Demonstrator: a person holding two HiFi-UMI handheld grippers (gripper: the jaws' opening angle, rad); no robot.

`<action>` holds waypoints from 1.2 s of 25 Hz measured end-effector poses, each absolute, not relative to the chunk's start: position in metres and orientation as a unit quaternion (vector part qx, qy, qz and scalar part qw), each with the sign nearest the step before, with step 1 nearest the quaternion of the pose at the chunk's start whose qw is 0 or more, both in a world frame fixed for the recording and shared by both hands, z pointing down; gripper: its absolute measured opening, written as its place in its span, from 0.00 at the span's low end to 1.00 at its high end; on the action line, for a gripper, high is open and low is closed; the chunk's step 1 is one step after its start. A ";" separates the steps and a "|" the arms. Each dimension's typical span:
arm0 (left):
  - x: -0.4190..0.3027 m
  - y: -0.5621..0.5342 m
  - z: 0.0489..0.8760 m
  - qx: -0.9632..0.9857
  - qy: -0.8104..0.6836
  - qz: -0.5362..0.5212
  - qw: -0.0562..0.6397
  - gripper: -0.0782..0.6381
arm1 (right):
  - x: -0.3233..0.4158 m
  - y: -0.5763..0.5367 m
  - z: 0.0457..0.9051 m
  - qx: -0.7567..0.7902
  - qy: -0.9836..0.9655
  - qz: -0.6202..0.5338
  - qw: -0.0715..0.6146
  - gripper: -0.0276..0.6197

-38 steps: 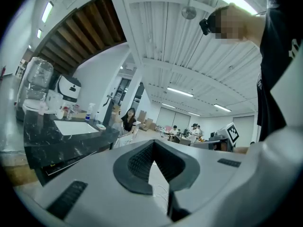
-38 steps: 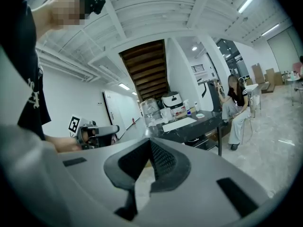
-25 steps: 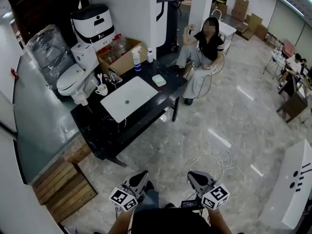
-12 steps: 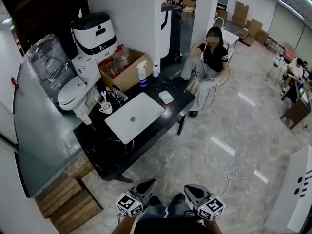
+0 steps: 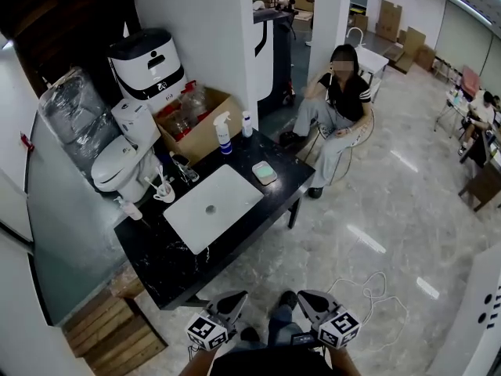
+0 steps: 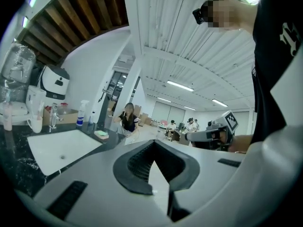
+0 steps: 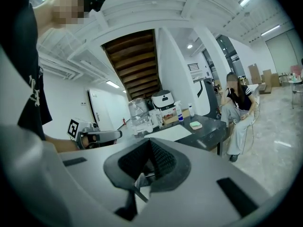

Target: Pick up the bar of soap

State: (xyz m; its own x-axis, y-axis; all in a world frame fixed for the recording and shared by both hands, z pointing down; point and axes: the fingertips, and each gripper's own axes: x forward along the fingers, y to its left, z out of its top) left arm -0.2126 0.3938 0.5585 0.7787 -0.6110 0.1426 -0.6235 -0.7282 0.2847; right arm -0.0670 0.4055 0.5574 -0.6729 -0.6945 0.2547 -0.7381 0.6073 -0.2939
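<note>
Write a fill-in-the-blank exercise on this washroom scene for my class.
The bar of soap is pale ___ in colour. It lies on a counter coloured ___. Set into that counter is a white ___. Beside the counter's left end stands a white ___.
Missing words: green; black; sink; toilet.

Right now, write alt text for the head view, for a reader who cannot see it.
Seen from above, a pale green bar of soap lies untouched on a black counter beside a white sink. The left gripper and right gripper sit at the bottom edge, fingers together, well short of the counter. A person sits beyond it.
</note>
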 end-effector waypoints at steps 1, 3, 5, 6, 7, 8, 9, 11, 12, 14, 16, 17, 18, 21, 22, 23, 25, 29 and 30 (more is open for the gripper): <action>-0.207 0.381 0.557 0.929 -0.335 0.021 0.156 0.12 | -0.063 0.391 0.555 0.396 -0.898 0.187 0.055 0.05; -0.196 0.357 0.550 0.927 -0.341 0.023 0.152 0.12 | -0.052 0.365 0.547 0.388 -0.903 0.180 0.051 0.05; -0.186 0.333 0.541 0.927 -0.343 0.022 0.149 0.12 | -0.041 0.343 0.537 0.386 -0.904 0.179 0.045 0.05; -0.181 0.322 0.537 0.927 -0.344 0.021 0.148 0.12 | -0.034 0.332 0.534 0.386 -0.903 0.182 0.043 0.05; -0.174 0.311 0.535 0.927 -0.346 0.019 0.147 0.12 | -0.026 0.322 0.533 0.386 -0.903 0.183 0.043 0.05; -0.167 0.300 0.533 0.926 -0.347 0.017 0.144 0.12 | -0.017 0.312 0.533 0.384 -0.904 0.182 0.044 0.05; -0.161 0.289 0.533 0.926 -0.350 0.017 0.139 0.12 | -0.010 0.300 0.534 0.381 -0.906 0.178 0.045 0.05; -0.153 0.269 0.533 0.923 -0.362 0.017 0.130 0.12 | 0.001 0.277 0.537 0.369 -0.912 0.175 0.044 0.05; -0.150 0.260 0.534 0.920 -0.370 0.018 0.127 0.12 | 0.006 0.266 0.540 0.362 -0.915 0.175 0.045 0.05; -0.146 0.246 0.533 0.910 -0.395 0.020 0.124 0.12 | 0.018 0.244 0.545 0.344 -0.921 0.173 0.051 0.05; -0.146 0.235 0.530 0.898 -0.423 0.024 0.121 0.12 | 0.024 0.226 0.541 0.326 -0.929 0.170 0.052 0.05; -0.147 0.231 0.529 0.892 -0.435 0.026 0.121 0.12 | 0.026 0.218 0.538 0.317 -0.932 0.170 0.048 0.05; -0.147 0.227 0.529 0.888 -0.443 0.030 0.122 0.12 | 0.027 0.213 0.536 0.310 -0.934 0.171 0.041 0.05; -0.141 0.216 0.528 0.883 -0.454 0.035 0.119 0.12 | 0.036 0.198 0.539 0.293 -0.941 0.168 0.030 0.05; -0.139 0.212 0.524 0.881 -0.457 0.036 0.117 0.12 | 0.038 0.193 0.539 0.291 -0.942 0.164 0.030 0.05; -0.136 0.208 0.520 0.879 -0.460 0.038 0.116 0.12 | 0.040 0.189 0.537 0.290 -0.943 0.162 0.028 0.05; -0.131 0.203 0.513 0.877 -0.465 0.043 0.114 0.12 | 0.047 0.187 0.528 0.293 -0.942 0.163 0.017 0.05; -0.115 0.176 0.513 0.881 -0.457 0.053 0.107 0.12 | 0.072 0.181 0.532 0.314 -0.936 0.157 0.020 0.05; -0.114 0.170 0.515 0.882 -0.455 0.056 0.106 0.12 | 0.076 0.181 0.536 0.316 -0.935 0.159 0.017 0.05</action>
State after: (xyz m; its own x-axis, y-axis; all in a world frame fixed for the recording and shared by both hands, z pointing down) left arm -0.1141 0.1702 0.5154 0.5795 -0.7913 0.1948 -0.8149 -0.5633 0.1364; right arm 0.0756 0.1811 0.5362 -0.8002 -0.5848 0.1332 -0.5959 0.7501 -0.2868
